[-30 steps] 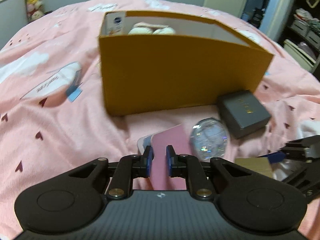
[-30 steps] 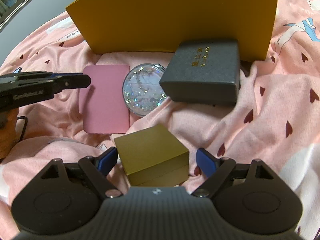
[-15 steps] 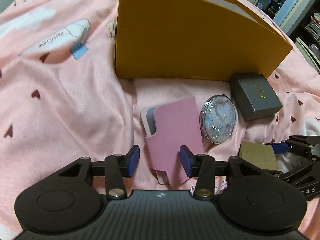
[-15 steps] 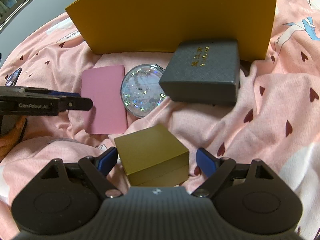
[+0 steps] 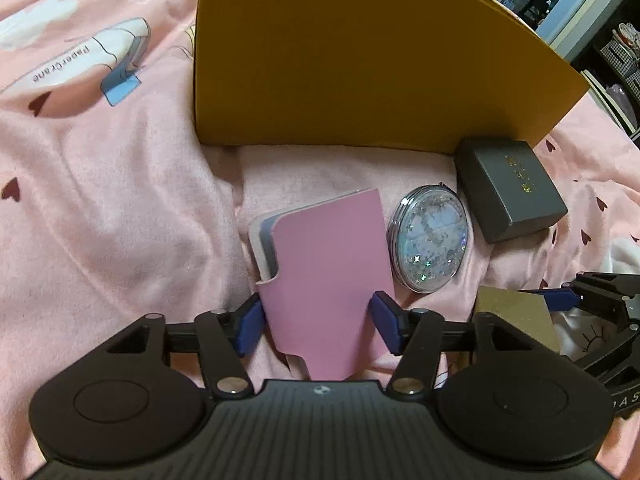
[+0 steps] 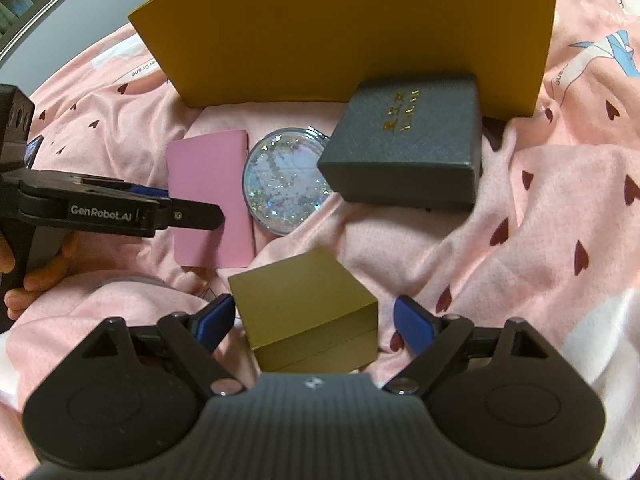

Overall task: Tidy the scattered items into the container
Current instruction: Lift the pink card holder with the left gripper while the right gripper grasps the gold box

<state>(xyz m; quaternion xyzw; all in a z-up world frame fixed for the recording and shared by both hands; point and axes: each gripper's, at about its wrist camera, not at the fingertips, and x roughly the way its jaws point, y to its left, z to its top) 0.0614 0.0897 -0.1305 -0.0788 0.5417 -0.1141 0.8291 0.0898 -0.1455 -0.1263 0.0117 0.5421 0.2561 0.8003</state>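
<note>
A pink card case (image 5: 328,256) lies flat on the pink bedspread, in front of the tall yellow container (image 5: 360,60). My left gripper (image 5: 318,326) points down at it. Its jaws are opening, with the near end of the case between the blue pads, which do not press on it. A round glitter compact (image 5: 430,248) and a dark grey box (image 5: 508,188) lie to the right. My right gripper (image 6: 314,320) is open on either side of a gold box (image 6: 304,304), with gaps on both sides. The inside of the container (image 6: 340,32) is hidden.
The rumpled bedspread (image 5: 120,200) rises in folds around the items. The dark grey box (image 6: 404,140) overlaps the compact (image 6: 284,184) and leans against the container wall. A hand (image 6: 36,280) holds the left gripper's handle. Shelves and a doorway (image 5: 560,0) lie beyond the bed.
The left jaws went from shut to wide apart while the gripper sank and tilted down over the pink case. The container's inside dropped out of view. The right gripper stayed still.
</note>
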